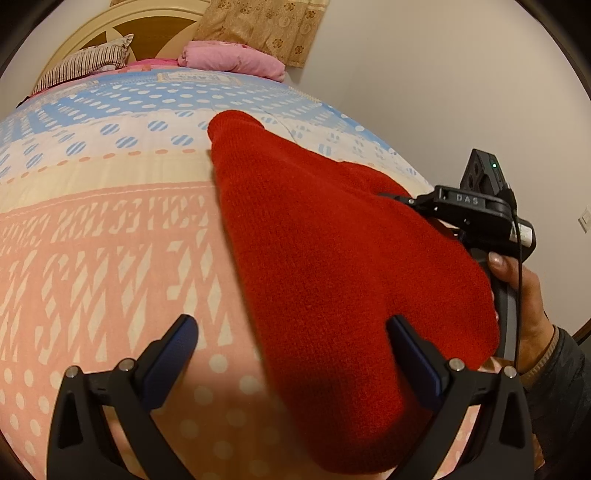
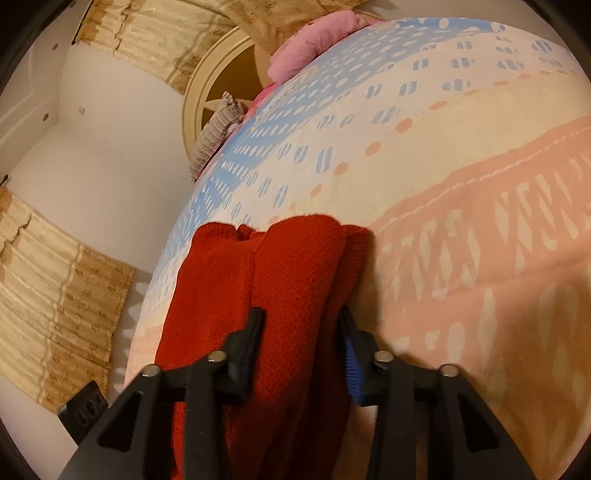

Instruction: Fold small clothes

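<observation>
Left wrist view: red knit garment (image 1: 332,266) lies lengthwise toward the headboard (image 1: 122,22).

One red knit garment (image 1: 332,266), two pillows, one striped (image 1: 88,61), one pink (image 1: 232,59).

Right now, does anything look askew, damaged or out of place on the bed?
Nothing stands out. The red knit garment lies on the patterned bedspread, bunched between the right gripper's fingers.
</observation>
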A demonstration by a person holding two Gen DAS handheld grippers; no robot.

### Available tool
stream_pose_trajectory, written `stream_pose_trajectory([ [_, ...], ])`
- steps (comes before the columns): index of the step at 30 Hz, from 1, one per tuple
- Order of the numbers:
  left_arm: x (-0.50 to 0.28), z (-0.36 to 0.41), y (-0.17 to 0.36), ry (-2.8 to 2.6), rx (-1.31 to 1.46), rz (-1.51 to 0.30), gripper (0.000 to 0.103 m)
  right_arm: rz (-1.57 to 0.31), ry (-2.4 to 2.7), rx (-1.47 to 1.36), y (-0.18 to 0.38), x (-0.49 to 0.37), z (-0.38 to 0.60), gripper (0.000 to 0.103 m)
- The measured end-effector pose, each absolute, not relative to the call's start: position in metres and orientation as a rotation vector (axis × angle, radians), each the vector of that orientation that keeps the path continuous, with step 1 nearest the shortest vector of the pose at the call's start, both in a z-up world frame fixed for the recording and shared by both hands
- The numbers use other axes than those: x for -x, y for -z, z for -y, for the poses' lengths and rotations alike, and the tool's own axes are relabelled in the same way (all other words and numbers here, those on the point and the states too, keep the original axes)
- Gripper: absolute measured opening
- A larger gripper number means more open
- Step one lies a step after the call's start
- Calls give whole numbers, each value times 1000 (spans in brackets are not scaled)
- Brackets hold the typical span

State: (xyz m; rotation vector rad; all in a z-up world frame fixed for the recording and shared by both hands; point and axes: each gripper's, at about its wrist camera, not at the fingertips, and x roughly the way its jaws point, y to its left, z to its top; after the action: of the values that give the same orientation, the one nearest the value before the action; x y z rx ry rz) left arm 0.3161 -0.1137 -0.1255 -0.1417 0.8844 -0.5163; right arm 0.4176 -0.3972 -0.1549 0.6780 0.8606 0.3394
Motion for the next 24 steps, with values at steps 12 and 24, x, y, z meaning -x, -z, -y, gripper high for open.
stream_pose_trajectory([
  [12, -315, 113, 126, 633, 198, -890, 73, -853, -344, -671, 157, -418, 395, 31],
  [24, -310, 120, 117, 618, 203, -897, 48, -804, -368, -614, 150, -410, 391, 26],
])
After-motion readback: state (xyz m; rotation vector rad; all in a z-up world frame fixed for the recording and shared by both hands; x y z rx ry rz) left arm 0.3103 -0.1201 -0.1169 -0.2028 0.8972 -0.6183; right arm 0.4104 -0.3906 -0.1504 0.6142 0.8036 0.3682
